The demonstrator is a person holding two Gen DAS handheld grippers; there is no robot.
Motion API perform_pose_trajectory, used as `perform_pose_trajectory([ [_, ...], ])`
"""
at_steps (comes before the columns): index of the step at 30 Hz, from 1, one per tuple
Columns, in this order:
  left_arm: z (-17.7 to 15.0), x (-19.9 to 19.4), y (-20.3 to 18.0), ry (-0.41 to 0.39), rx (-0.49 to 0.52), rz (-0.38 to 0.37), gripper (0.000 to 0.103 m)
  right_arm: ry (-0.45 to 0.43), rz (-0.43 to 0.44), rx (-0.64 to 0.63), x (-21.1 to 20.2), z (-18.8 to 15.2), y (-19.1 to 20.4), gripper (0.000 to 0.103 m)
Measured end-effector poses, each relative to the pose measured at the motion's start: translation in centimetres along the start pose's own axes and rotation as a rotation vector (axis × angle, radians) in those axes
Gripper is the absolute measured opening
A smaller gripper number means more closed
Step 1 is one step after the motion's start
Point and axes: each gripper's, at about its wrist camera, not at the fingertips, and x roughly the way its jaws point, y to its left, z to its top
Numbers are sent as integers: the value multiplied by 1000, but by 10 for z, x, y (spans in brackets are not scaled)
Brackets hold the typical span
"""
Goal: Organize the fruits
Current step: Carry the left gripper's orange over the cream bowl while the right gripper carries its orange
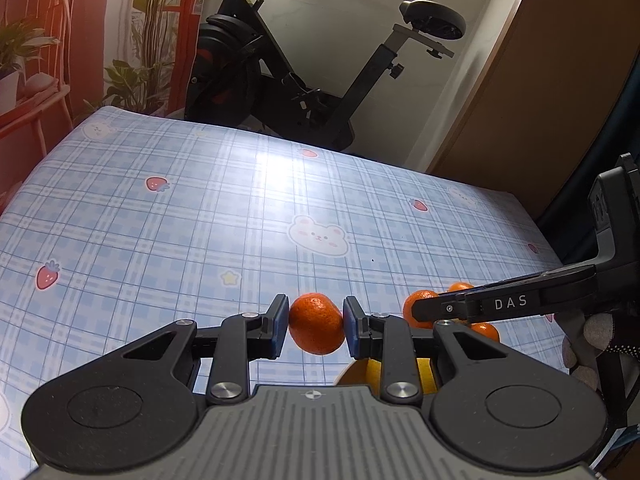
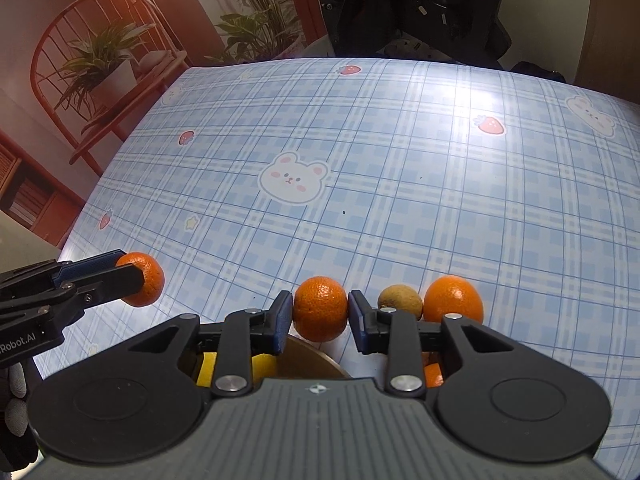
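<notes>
Left wrist view: left gripper (image 1: pixel 316 326) pinched tangerine (image 1: pixel 316 323) above plaid surface (image 1: pixel 200 208). Right gripper (image 2: pixel 320 314) pinched second tangerine (image 2: pixel 320 308), also lifted. Sorting looked underway: orange (image 2: pixel 454 298) and brownish fruit (image 2: pixel 400 300) waited on surface, no destination visible. Yellow fruit (image 2: pixel 264 364) and brown dish rim (image 2: pixel 312 360) mostly hidden behind gripper bodies; more orange fruit (image 1: pixel 486 330) partly covered.

Two small oranges (image 1: pixel 316 328) (image 2: pixel 320 308) sitting clamped in tongs above worktop; another orange (image 2: pixel 454 298) and brownish fruit (image 2: pixel 400 300) lying touching.
</notes>
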Motion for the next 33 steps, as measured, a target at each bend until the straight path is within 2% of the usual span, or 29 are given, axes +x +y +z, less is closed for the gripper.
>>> perform_pose_trajectory([
  [11,-20,-34,-28,5,49,-38,31,-87,72,-23,-55,-33,-1,33],
  [20,-51,-56,-53,32,32,-105,31,-124,98,-29,-93,-74,-9,33],
  [26,-75,-55,-76,82,99,-131,31,-126,104,2,-104,-105,-13,33],
  [33,-93,-44,-94,108,189,-109,31,-132,94,57,-103,-115,-30,33],
])
